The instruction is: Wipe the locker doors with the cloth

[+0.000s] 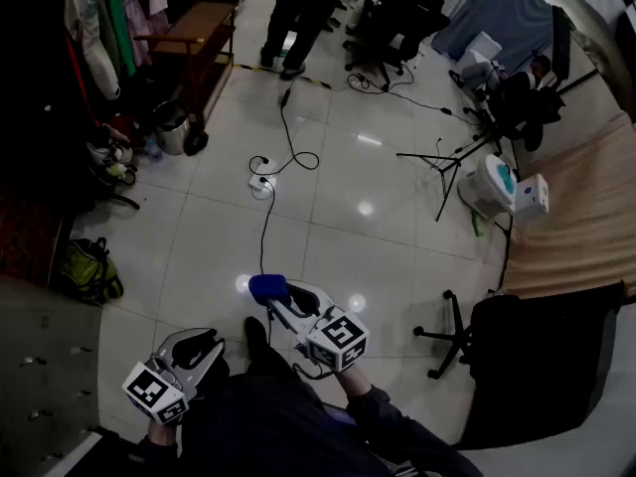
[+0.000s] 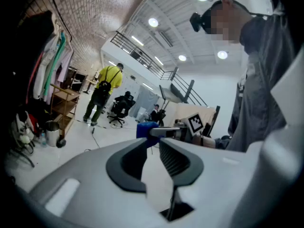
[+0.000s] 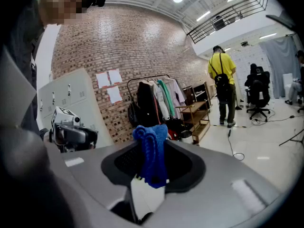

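The right gripper is clamped on a blue cloth. Its own view shows the bunched fabric pinched upright between the 2 jaws, with a knotty fold sticking out above the tips. The head view shows the same cloth only as a small blue lump at the tip of the right gripper, held over the white tiled floor.

The left gripper has its jaws apart with nothing between them, and bare floor shows through the gap. Beyond its tips, that view also catches the cloth and the marker cube of the other gripper. In the head view the left gripper sits lower and further left, close to the person's body.

Only the right gripper view shows the grey lockers. They stand at its left side against a brick wall with sheets of paper pinned beside them. The cloth is well apart from the doors. A clothes rack comes next along the wall, then a wooden shelf unit.

A person in a yellow shirt stands further back, seen from behind in both gripper views. The head view shows only that person's legs, along with a power strip with its cable and a black office chair.
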`<state>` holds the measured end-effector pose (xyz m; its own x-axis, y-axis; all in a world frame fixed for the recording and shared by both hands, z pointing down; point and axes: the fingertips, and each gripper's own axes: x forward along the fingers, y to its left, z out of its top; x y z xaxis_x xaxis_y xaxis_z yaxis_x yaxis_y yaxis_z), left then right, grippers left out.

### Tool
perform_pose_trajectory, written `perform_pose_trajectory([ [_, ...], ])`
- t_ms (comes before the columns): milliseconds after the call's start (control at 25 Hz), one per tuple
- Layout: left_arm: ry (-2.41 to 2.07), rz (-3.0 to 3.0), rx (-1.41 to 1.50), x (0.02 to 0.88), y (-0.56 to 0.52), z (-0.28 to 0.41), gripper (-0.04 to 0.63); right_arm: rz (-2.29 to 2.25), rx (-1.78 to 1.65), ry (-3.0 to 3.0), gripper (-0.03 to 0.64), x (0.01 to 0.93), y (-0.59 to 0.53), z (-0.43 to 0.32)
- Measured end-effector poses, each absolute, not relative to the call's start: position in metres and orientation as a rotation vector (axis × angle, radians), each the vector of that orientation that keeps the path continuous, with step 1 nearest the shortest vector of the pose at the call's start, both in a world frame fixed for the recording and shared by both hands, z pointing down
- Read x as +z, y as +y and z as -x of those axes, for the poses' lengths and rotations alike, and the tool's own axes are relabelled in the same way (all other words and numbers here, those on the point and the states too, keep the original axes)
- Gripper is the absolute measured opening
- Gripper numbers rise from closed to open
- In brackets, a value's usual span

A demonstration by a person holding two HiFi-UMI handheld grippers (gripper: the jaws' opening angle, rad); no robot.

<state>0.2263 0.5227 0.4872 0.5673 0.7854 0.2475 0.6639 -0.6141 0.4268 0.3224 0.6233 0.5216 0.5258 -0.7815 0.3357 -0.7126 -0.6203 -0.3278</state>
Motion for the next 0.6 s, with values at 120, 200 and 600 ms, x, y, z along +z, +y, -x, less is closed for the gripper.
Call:
perform_pose_trajectory([
  [120, 1.103, -2.524, 0.59, 0.487, 0.52, -0.221, 0.071, 2.589, -0.71, 1.397, 0.129, 0.52, 0.61, -0.326],
  [200, 1.057, -2.546, 0.58, 0.488, 0.516, -0.214, 0.071, 2.575, -0.702, 1.474, 0.129, 0.52, 0.598, -0.321],
  [600, 0.548, -2.699, 0.399, 0.473, 0.409, -0.124, 0.072, 2.328, -0.599, 2.042, 0.129, 0.479, 0.441, -0.253],
])
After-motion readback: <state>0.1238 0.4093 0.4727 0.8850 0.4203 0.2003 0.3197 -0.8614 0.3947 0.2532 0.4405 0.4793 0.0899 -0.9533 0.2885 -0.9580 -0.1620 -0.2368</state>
